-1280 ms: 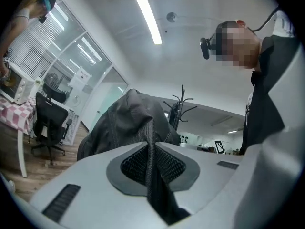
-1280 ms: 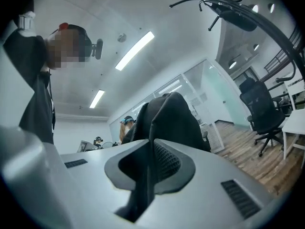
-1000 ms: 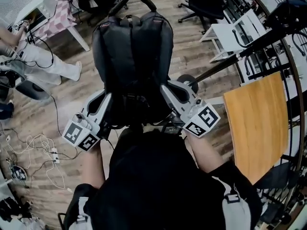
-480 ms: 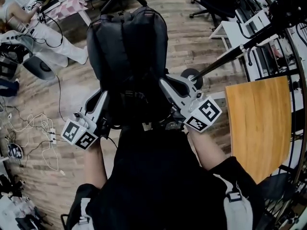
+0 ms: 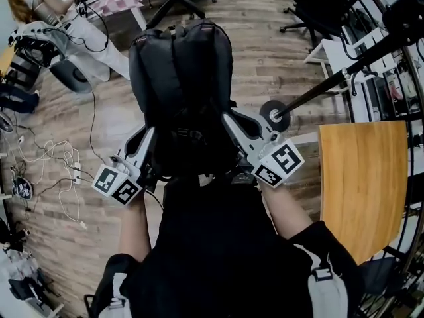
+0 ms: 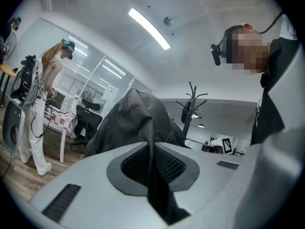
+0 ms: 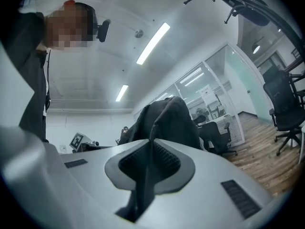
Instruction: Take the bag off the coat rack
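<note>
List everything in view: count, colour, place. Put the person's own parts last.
Fabric backpack: one, black, held up between both grippers.
Metal coat rack: one, black, right of the backpack.
Wooden tabletop: one, orange-brown, far right.
Office chairs: at least two, black, along the top.
Loose cables: several, white, on the floor at left.
Plank floor: grey-brown, underneath everything.
Second person: one, light clothes, upper left.
Left gripper: one, grey, shut on a backpack strap.
Right gripper: one, grey, shut on the other strap.
Wearer's torso: black top, bottom centre.

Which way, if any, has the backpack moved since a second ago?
Yes, leftward: the gap between the backpack and the coat rack's round foot has widened.
</note>
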Available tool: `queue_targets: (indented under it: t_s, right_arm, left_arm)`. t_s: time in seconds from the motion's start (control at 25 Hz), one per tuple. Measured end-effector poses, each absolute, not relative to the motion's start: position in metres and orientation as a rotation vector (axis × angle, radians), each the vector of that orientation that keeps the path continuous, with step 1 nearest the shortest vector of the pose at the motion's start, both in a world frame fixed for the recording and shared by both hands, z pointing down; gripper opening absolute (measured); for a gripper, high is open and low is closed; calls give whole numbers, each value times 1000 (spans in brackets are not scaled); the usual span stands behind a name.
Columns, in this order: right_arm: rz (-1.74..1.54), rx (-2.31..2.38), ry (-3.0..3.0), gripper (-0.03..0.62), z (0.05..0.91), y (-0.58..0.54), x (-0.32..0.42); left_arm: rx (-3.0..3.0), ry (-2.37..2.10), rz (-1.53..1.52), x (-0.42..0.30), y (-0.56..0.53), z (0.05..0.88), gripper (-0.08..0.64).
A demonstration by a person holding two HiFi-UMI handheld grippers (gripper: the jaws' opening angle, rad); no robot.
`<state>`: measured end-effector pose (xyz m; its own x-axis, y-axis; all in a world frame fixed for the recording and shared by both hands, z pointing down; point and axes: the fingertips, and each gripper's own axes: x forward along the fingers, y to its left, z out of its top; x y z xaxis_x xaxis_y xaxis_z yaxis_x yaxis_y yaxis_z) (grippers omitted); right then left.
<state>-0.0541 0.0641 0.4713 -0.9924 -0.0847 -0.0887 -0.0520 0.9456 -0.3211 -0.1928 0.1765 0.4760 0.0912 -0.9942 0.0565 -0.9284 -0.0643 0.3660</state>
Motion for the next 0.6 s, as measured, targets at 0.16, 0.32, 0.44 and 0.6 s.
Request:
queue_targets:
  t_s: [0.16,0.32,0.44,0.6]
  right_arm:
    - [-477,-142,3011,49,474,72,-63]
    - [-468,-225,3021,49,475,75,-64]
    - [-465,-281,3030,49,476,75,-71]
    - [-458,-329,3045,49,477,76,-77]
  left_arm:
    - [2068,-1921,-260,-202,182,480,55]
    - [2080,-1908,-214,-208,178,483,55]
    - [2103,-1894,-181,-216,175,482,54]
    - [2139,-1841,-174,-223,173,482,54]
